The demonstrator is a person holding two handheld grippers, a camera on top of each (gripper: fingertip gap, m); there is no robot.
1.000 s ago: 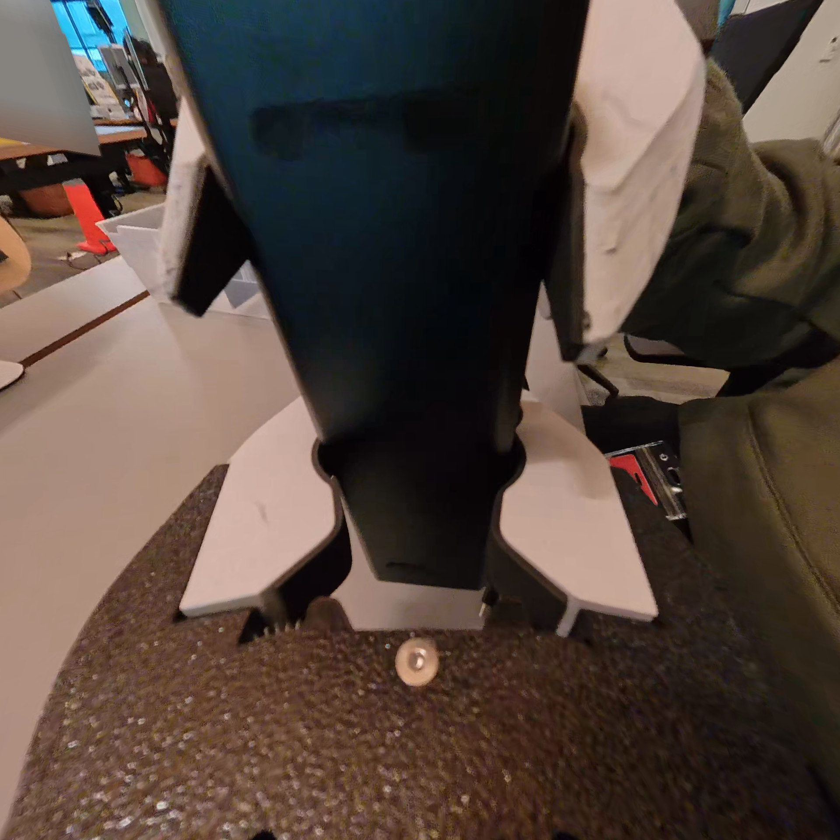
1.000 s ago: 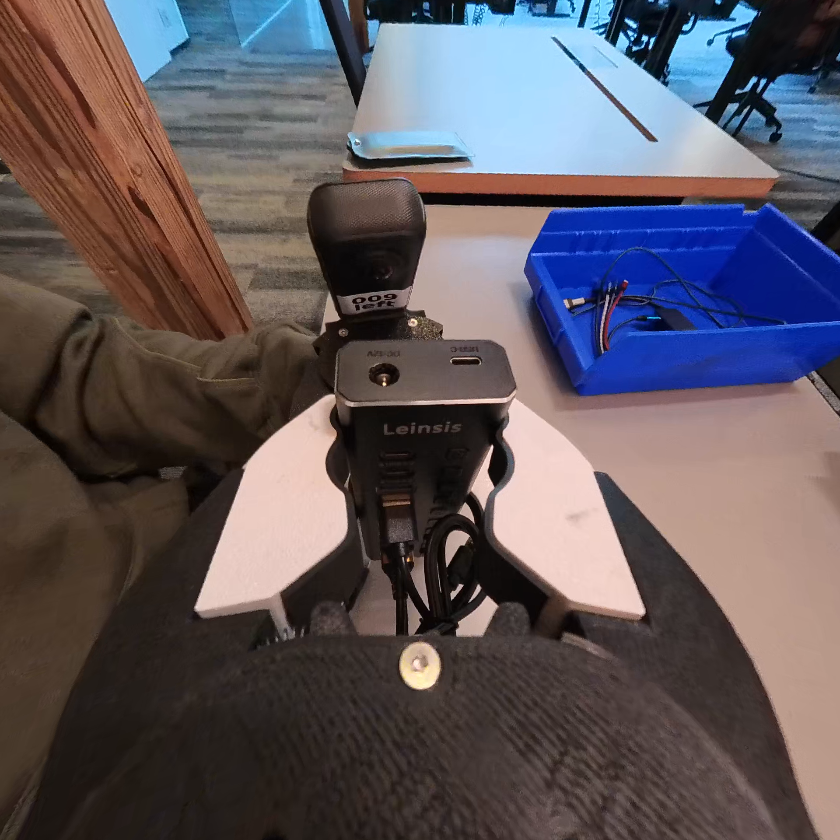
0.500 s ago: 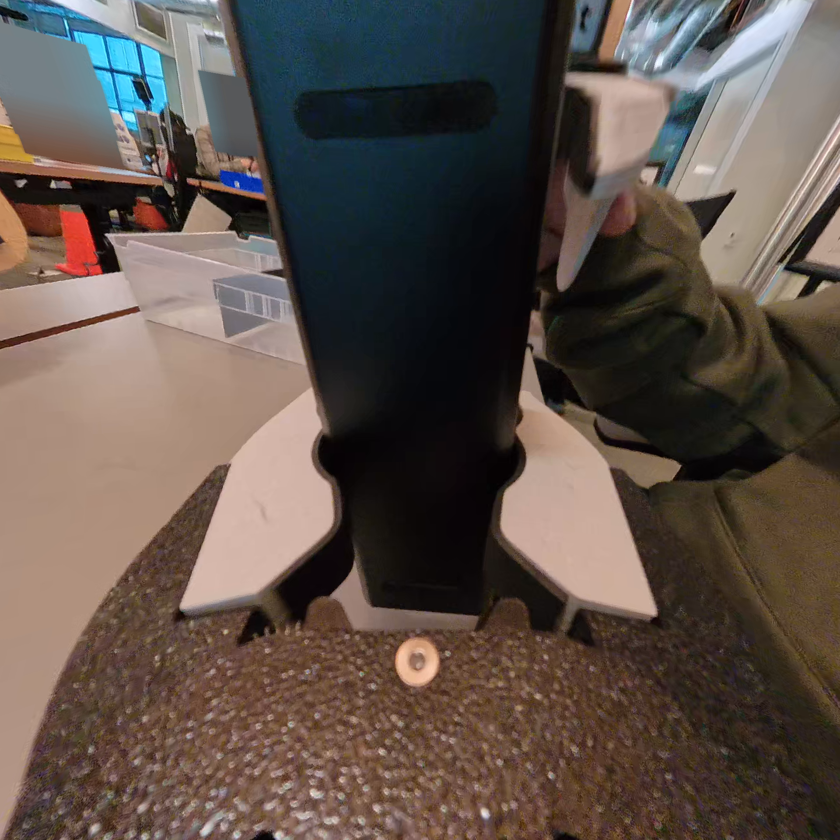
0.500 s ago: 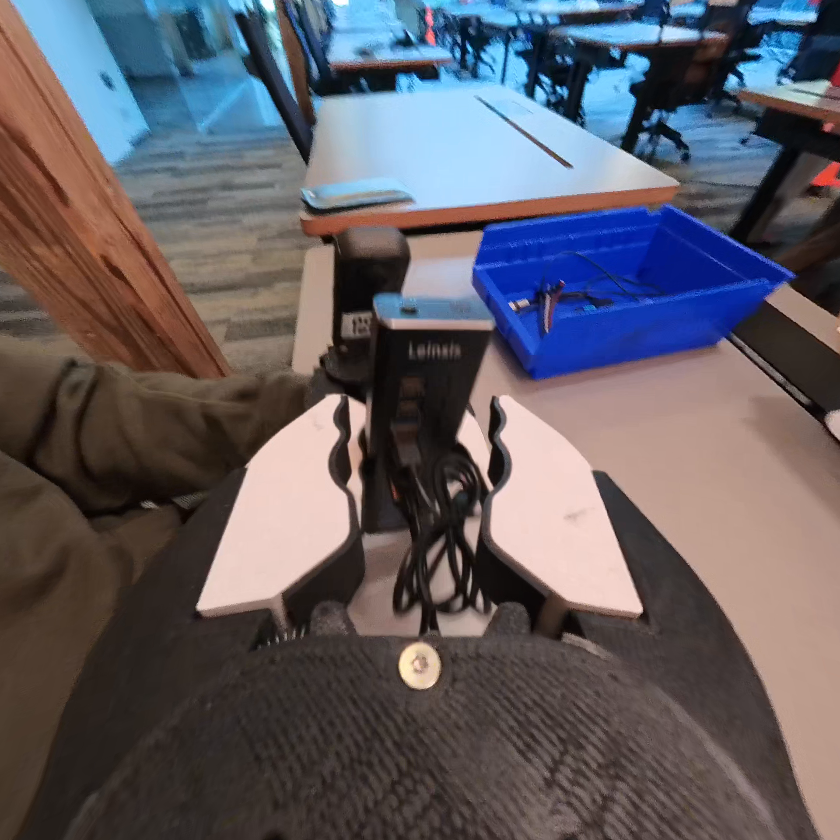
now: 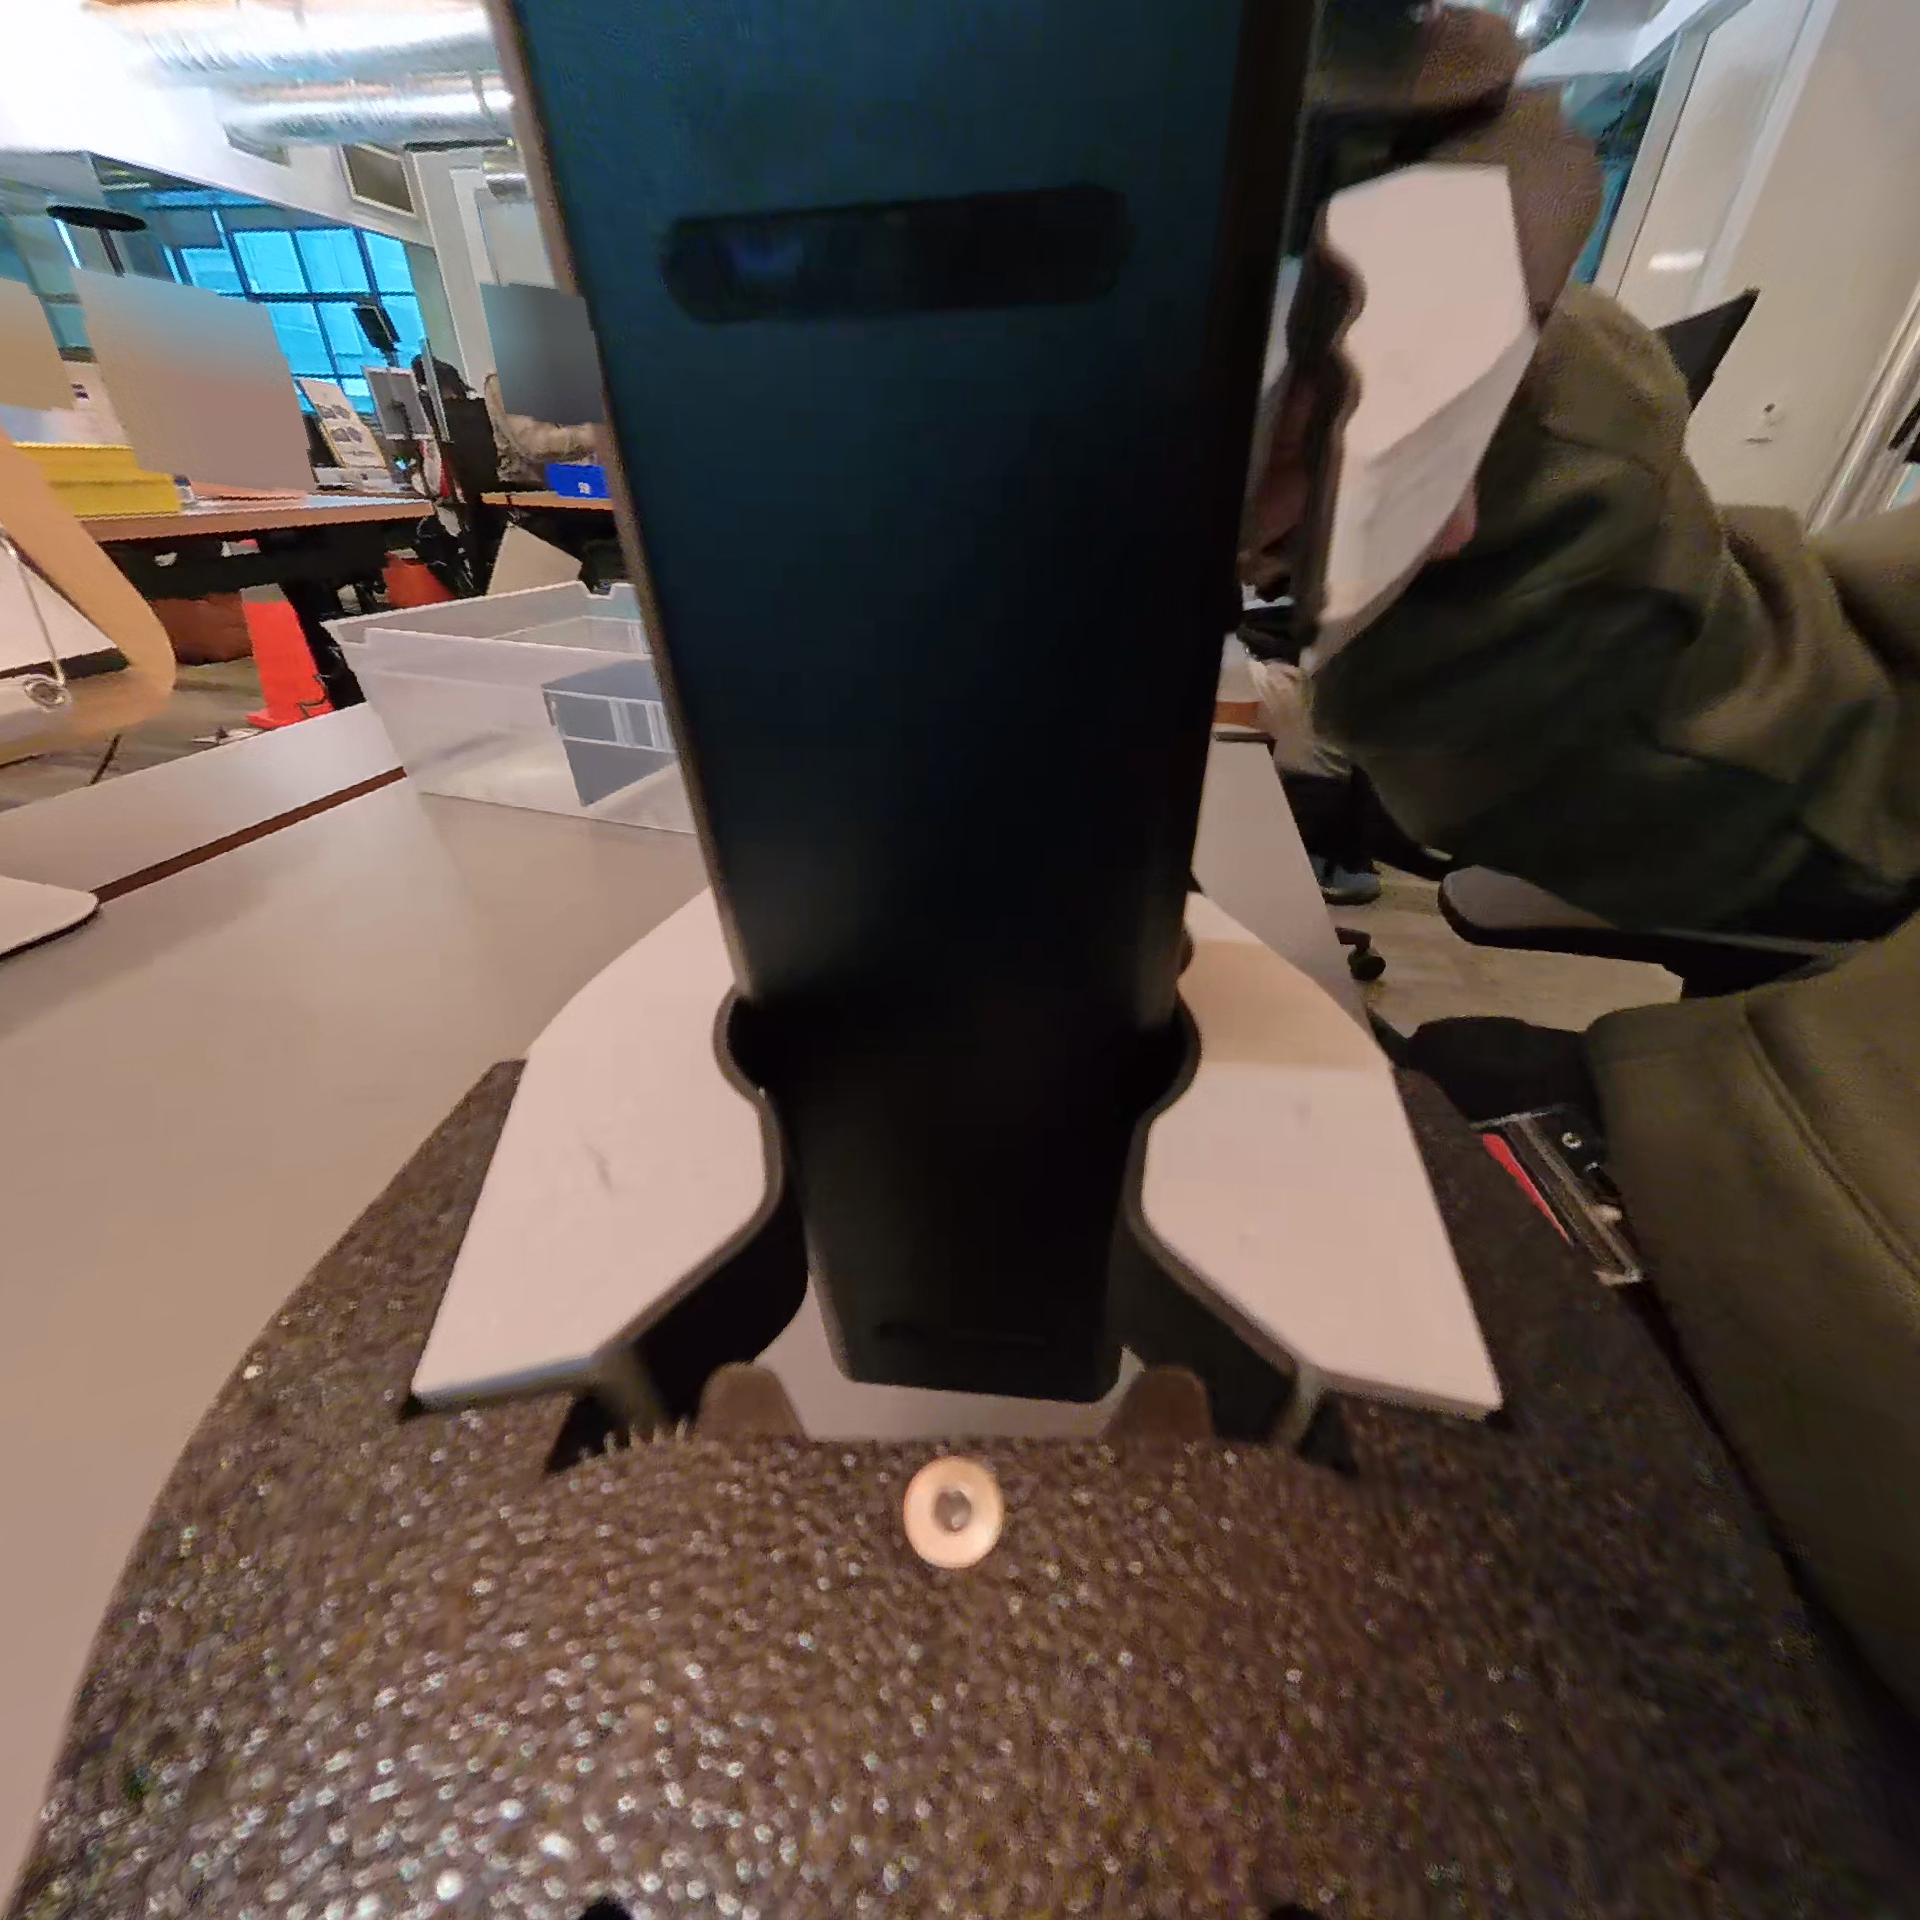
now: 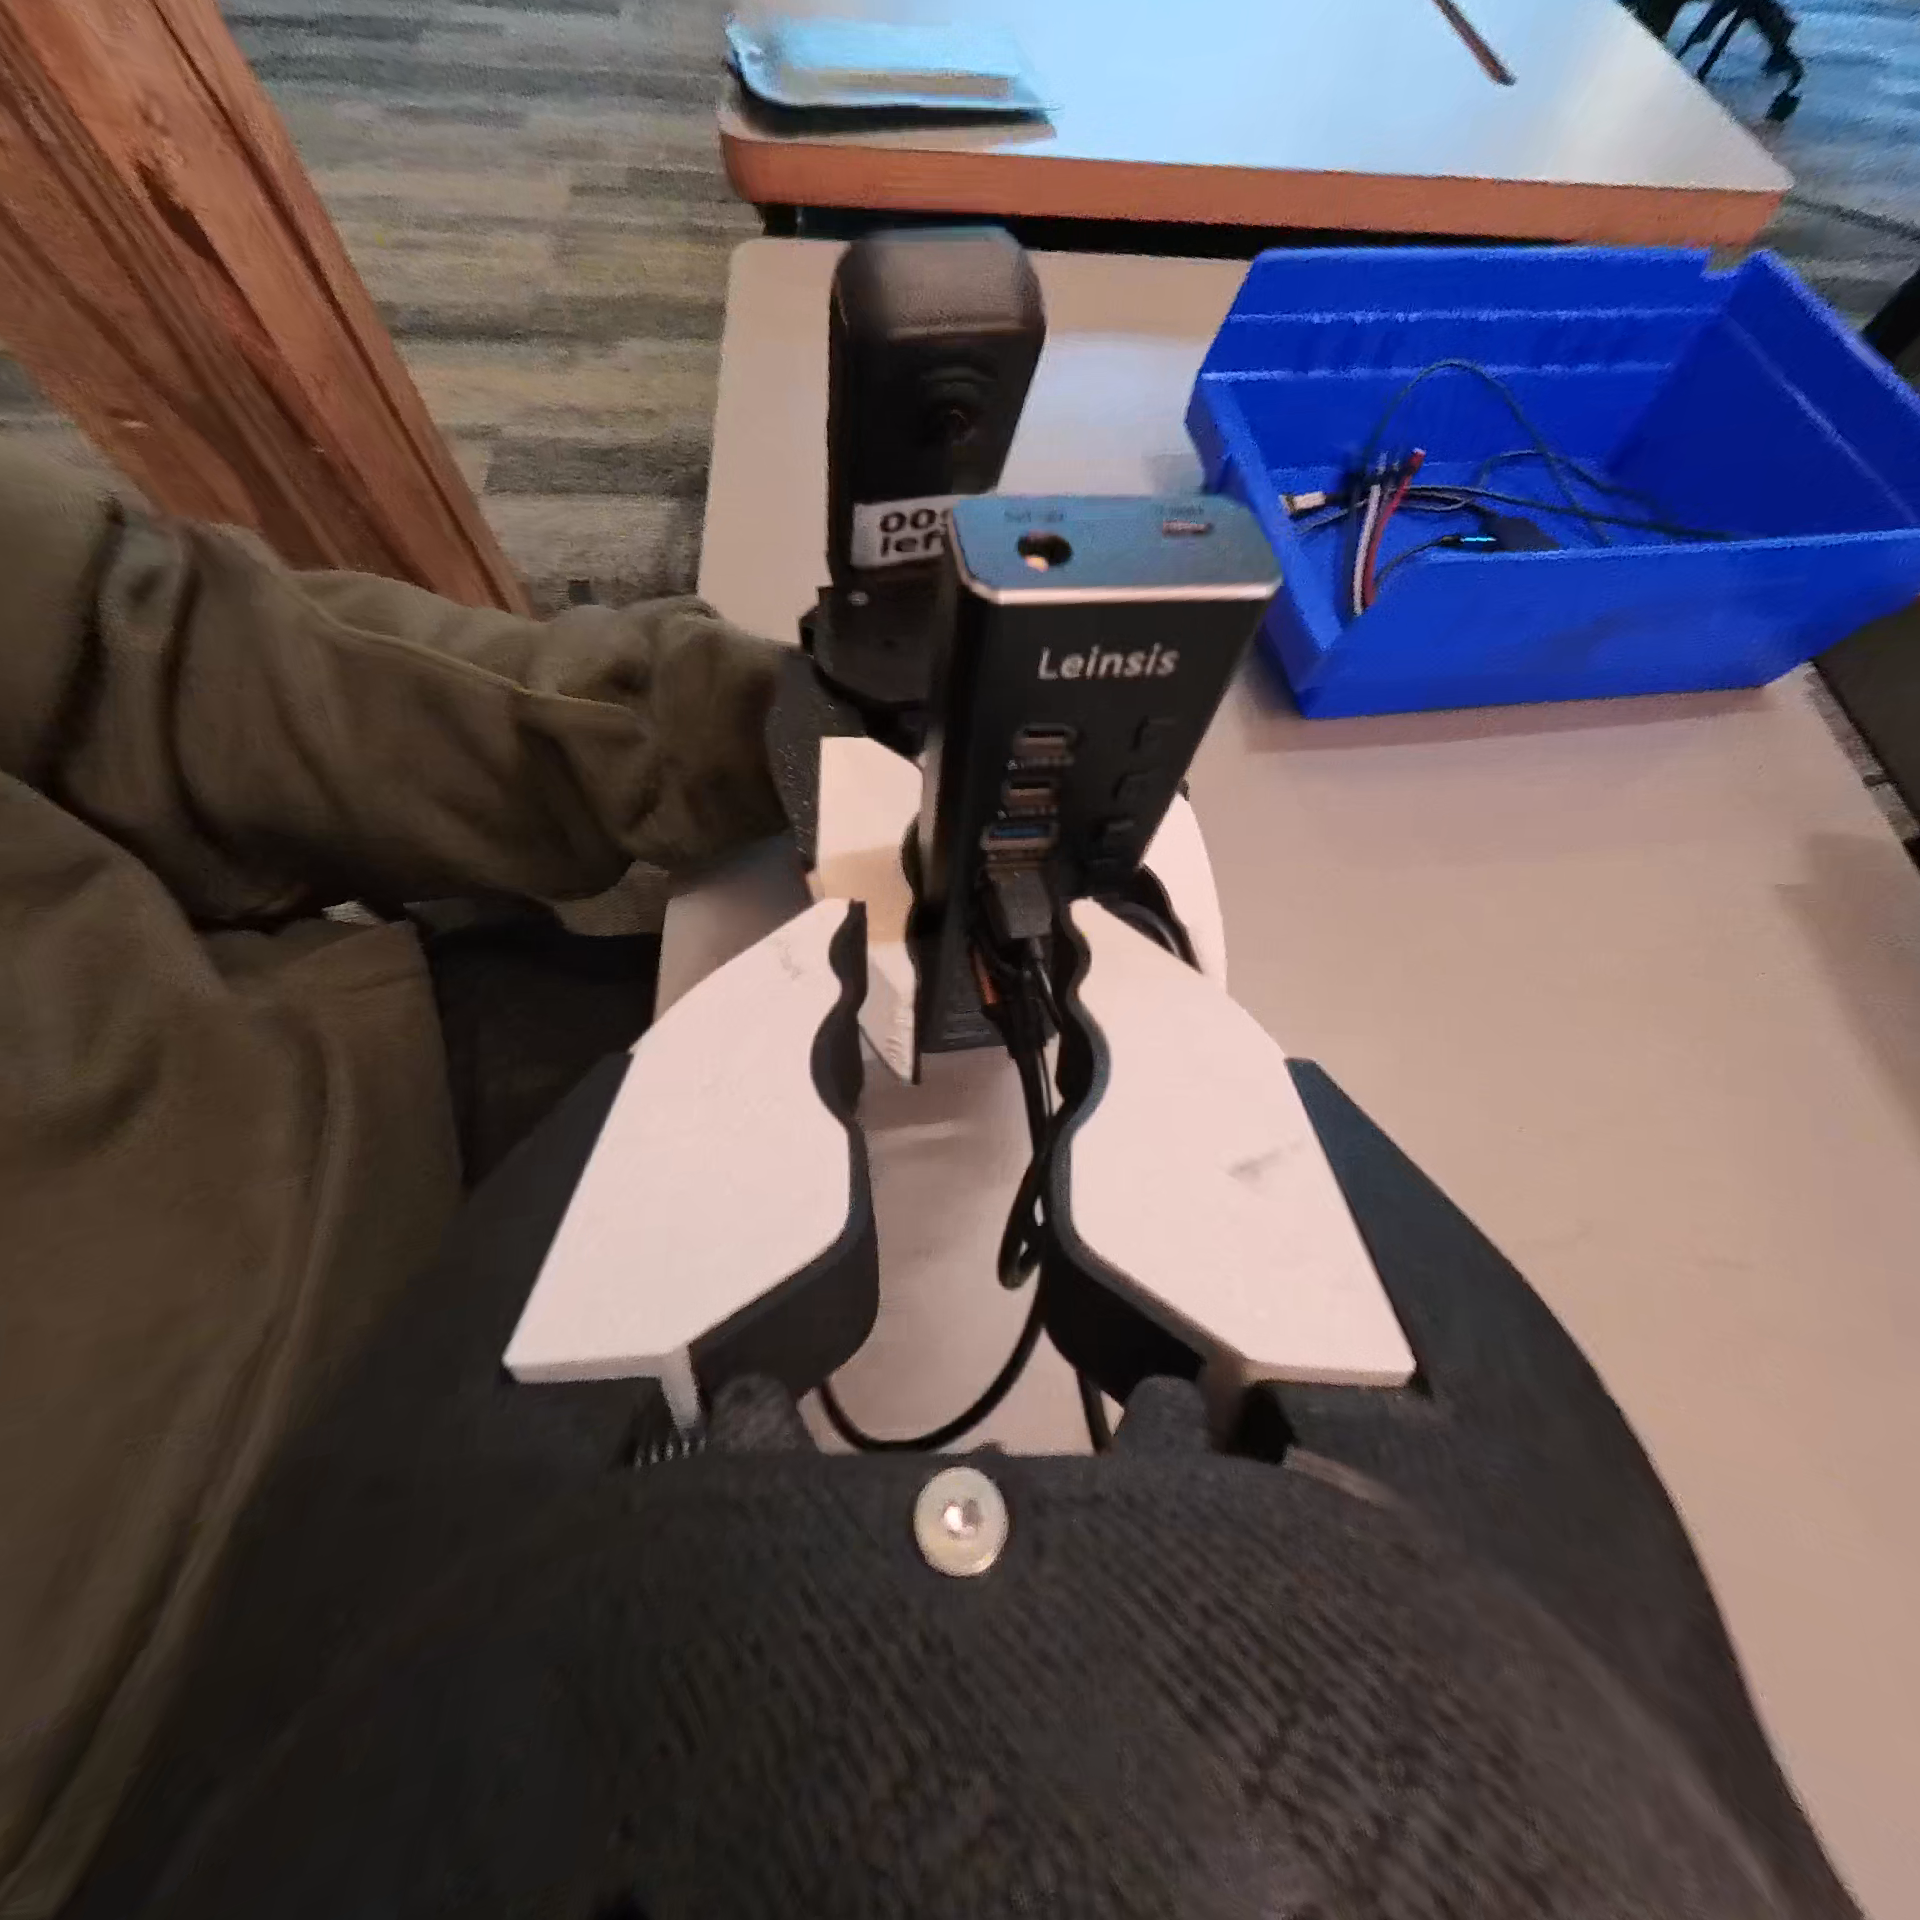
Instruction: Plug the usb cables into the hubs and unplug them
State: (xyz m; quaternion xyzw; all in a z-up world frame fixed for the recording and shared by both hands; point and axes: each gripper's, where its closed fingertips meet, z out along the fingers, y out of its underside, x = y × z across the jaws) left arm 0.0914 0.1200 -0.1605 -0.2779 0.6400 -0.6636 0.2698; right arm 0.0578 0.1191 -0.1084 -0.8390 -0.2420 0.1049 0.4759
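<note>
Right gripper (image 6: pixel 961 997) (jaws parted) has backed off the hub (image 6: pixel 1091 727).

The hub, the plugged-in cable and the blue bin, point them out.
hub (image 6: pixel 1107 665), right wrist view, upper front face.
cable (image 6: pixel 1023 904), right wrist view, black plug at the port.
blue bin (image 6: pixel 1538 623), right wrist view, near wall.

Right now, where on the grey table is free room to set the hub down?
Bare grey table lies right of the right tool, in front of the blue bin. More lies left of the left tool, before the clear bin. Around the hub both tools and cable crowd.
</note>
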